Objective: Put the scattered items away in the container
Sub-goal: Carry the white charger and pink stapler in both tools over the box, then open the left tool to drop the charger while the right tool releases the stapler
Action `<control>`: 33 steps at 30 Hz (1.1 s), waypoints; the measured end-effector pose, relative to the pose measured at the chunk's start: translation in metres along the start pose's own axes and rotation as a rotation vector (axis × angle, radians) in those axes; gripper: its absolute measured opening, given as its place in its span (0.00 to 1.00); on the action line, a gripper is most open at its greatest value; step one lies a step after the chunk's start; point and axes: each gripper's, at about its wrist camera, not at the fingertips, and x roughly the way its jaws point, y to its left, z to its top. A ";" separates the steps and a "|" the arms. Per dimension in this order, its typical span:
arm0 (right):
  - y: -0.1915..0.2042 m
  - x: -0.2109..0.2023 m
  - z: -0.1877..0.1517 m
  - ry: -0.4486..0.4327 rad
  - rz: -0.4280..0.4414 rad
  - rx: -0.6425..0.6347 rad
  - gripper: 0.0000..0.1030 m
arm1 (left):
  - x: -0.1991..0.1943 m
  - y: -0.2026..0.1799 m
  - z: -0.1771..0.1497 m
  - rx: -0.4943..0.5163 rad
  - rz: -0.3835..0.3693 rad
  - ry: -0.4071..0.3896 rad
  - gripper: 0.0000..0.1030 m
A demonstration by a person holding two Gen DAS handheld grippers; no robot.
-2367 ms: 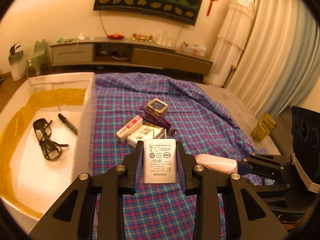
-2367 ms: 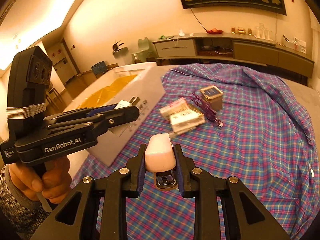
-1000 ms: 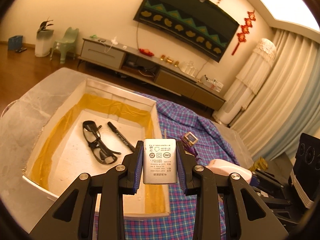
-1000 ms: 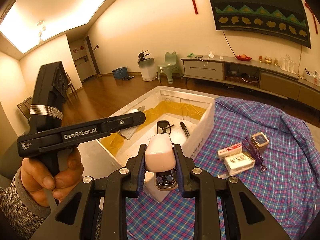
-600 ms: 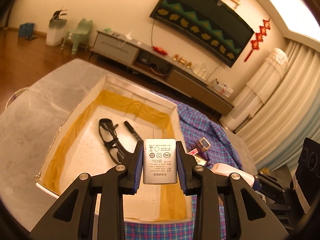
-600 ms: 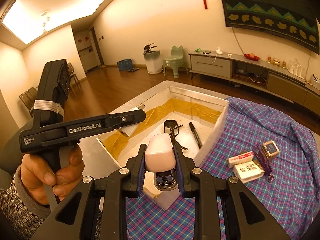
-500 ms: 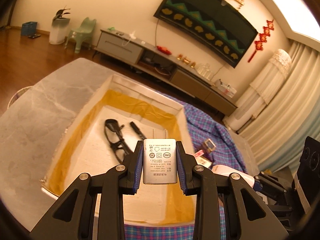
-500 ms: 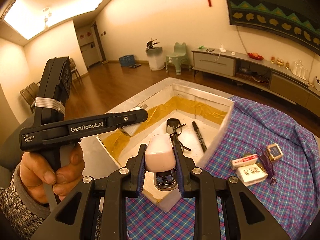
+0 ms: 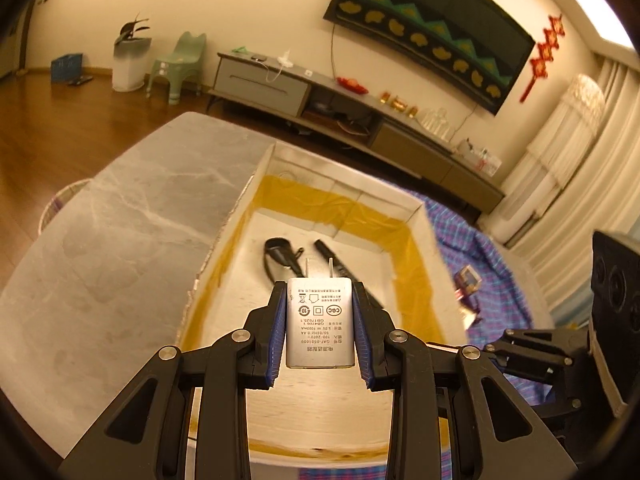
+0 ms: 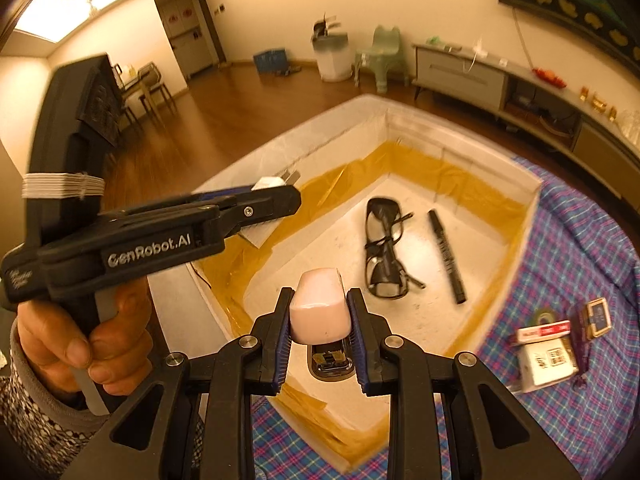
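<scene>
My left gripper (image 9: 320, 332) is shut on a white plug charger (image 9: 320, 324), held above the white box (image 9: 400, 196) with yellow tape inside. My right gripper (image 10: 320, 340) is shut on a pink stapler (image 10: 320, 312), also above the box (image 10: 460, 148), near its front corner. In the box lie black glasses (image 10: 384, 252) and a black marker (image 10: 446, 256); both also show in the left wrist view, the glasses (image 9: 280, 252) and the marker (image 9: 340, 268). The left gripper shows in the right wrist view (image 10: 280, 196), over the box's left wall.
On the plaid cloth (image 10: 580, 420) right of the box lie a red-and-white pack (image 10: 542, 330), a white box (image 10: 548, 362), a small gold-rimmed box (image 10: 598, 316) and a purple item. The grey marble tabletop (image 9: 120, 240) lies left of the box.
Both grippers have moved from over the cloth to over the box, each still holding its item. The box now fills the middle of both views.
</scene>
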 end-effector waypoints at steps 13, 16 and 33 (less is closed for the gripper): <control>0.003 0.057 0.015 0.186 -0.016 0.011 0.27 | 0.024 0.006 -0.006 0.104 0.090 0.067 0.31; -0.002 0.066 0.016 0.213 -0.018 0.029 0.27 | 0.027 0.006 -0.007 0.126 0.104 0.076 0.31; -0.014 0.090 0.018 0.287 -0.026 0.105 0.27 | 0.038 0.012 -0.006 0.130 0.124 0.112 0.35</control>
